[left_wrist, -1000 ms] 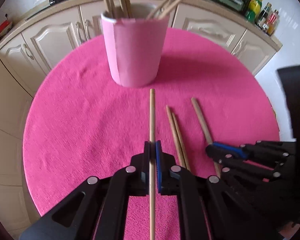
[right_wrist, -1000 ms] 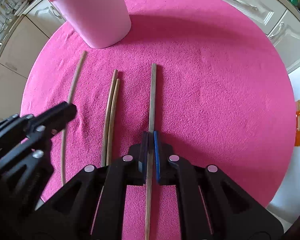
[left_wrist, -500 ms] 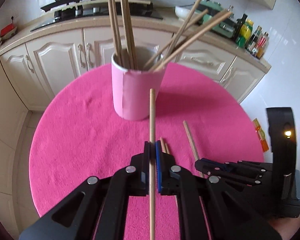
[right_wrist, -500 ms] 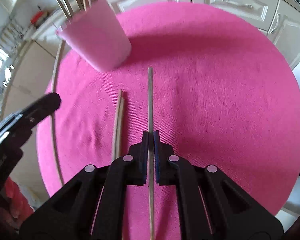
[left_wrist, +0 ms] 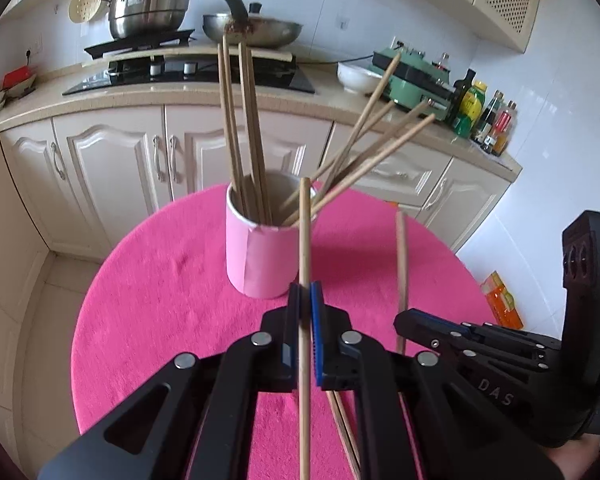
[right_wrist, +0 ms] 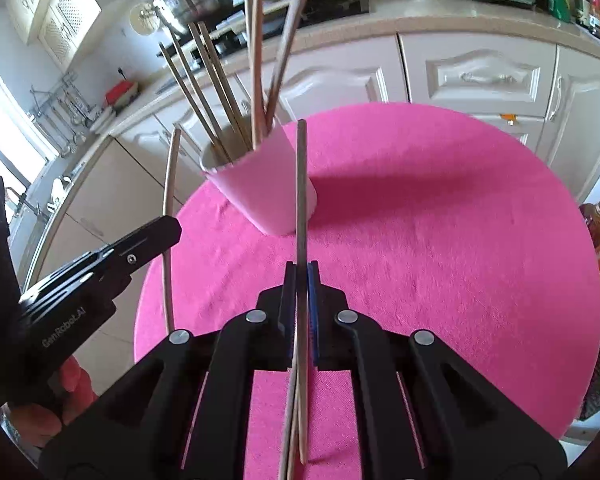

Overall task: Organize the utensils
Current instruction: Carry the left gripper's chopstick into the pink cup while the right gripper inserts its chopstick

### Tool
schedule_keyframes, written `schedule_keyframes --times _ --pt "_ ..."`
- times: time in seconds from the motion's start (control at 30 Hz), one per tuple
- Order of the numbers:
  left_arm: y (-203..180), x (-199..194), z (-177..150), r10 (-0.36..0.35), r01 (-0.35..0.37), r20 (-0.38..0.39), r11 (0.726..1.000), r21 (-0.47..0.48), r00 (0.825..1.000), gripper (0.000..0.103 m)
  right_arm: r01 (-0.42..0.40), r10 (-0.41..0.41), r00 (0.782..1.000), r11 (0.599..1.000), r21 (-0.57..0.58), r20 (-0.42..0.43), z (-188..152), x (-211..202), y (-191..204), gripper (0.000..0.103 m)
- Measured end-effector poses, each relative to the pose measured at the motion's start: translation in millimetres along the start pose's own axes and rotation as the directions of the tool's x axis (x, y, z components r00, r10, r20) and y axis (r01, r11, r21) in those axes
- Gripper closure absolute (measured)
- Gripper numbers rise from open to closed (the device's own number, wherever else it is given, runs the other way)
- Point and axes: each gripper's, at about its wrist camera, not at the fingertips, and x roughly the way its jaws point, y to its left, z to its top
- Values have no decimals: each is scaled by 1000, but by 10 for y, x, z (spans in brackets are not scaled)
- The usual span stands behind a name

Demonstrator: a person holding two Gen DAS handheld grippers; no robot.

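Chopsticks (left_wrist: 305,240): pale matt wood. Cup (left_wrist: 260,256): smooth pink paper wrap. Tablecloth (left_wrist: 160,300): pink cloth showing rough nap. Grippers (left_wrist: 305,308): matt black plastic. Pot (left_wrist: 148,8): gleaming metal.

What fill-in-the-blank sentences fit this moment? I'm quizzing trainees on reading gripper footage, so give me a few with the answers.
1. Each gripper, the left gripper and the right gripper, is shut on one ____.
2. The cup that holds the other chopsticks is coloured ____.
3. The round table is covered with a ____ cloth.
4. On the stove behind the cup stands a steel ____ beside a wok.

Missing words: chopstick; pink; pink; pot
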Motion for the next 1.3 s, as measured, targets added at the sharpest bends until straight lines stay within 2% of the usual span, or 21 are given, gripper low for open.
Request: schedule_keyframes --times 0.47,0.6,0.7,0.73,0.8,0.93,1.13,1.3 --pt "104 -238 286 -15 15 171 1000 3 985 97 -55 59 990 998 -36 126 252 -233 203 98" --pt "186 -189 346 -4 5 167 1000 -10 986 97 -10 11 998 1000 -23 63 295 -55 133 98" --pt "255 -142 326 6 -2 147 1000 -24 989 97 66 -65 997 998 10 -37 250 167 13 97" --pt "275 -124 315 10 -6 141 1000 -26 990 97 60 -58 995 998 23 -76 231 266 -24 97" --pt "336 -51 280 22 -18 111 999 -39 994 97 82 -79 991 997 18 -111 199 424 -39 97" --pt "470 66 242 38 -33 75 997 -66 996 97 73 -65 982 997 39 -177 168 770 -18 97" --pt "600 157 262 50 -46 58 996 -78 997 97 109 -97 965 993 38 -244 214 1192 37 97" --pt "661 212 267 52 -47 43 995 -92 998 97 141 -129 948 990 20 -291 224 1361 84 94"
